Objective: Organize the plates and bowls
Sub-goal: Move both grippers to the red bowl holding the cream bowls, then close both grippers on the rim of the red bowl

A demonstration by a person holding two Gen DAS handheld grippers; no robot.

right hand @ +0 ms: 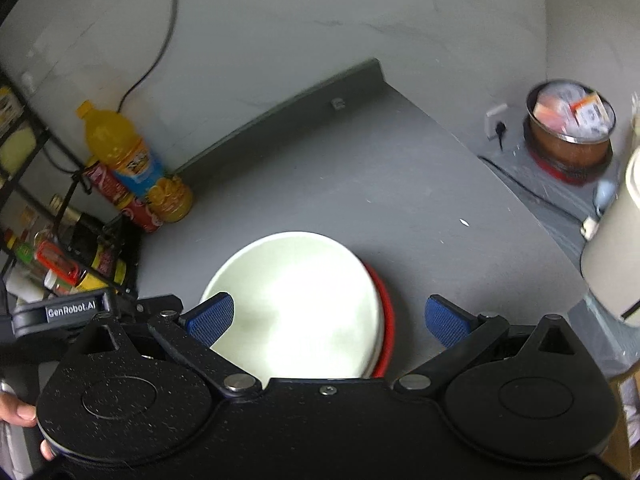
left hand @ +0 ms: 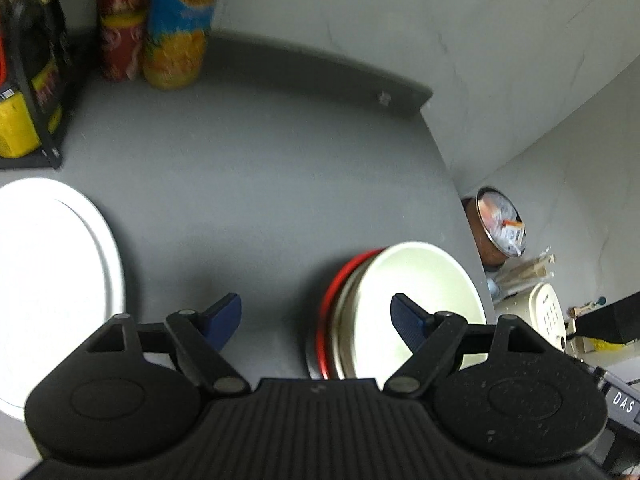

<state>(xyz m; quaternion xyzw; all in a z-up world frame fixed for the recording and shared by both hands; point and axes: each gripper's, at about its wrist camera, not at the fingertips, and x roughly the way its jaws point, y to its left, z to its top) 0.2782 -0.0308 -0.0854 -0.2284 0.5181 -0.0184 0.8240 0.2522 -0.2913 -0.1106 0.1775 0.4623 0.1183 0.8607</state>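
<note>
Left wrist view: left claw (left hand: 316,316) spread wide, empty, hovering over the grey tabletop (left hand: 260,184). Flat white round plate (left hand: 52,280) sits near-left; pale cream bowl (left hand: 416,304) nested in a red-rimmed bowl (left hand: 332,300) near-right, probably stacked to tidy up.

Right wrist view: right claw (right hand: 328,316) also spread, empty, right above that cream bowl (right hand: 296,304).

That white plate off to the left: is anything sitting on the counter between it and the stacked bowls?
Nothing visible does. In the left wrist view only bare grey counter lies between the white plate and the stacked bowls. The bottles stand far back by the wall.
</note>
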